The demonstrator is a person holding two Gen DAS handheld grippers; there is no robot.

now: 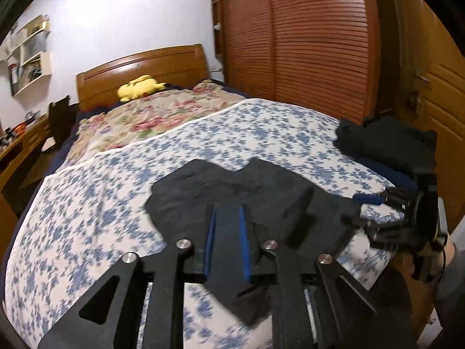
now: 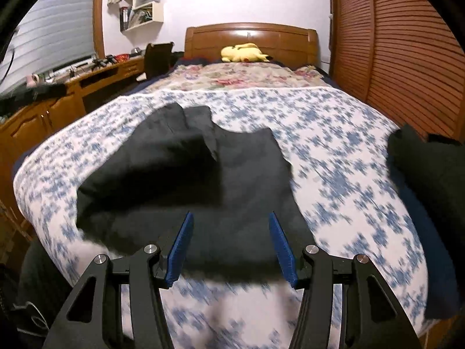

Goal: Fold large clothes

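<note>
The black garment [image 2: 186,180] lies part-folded mid-bed, well short of the headboard [image 2: 250,39]. The left gripper [image 1: 226,241] has cloth between narrowly parted pads and could drag the fold askew. The right gripper [image 2: 231,247] stands apart, empty.
</note>
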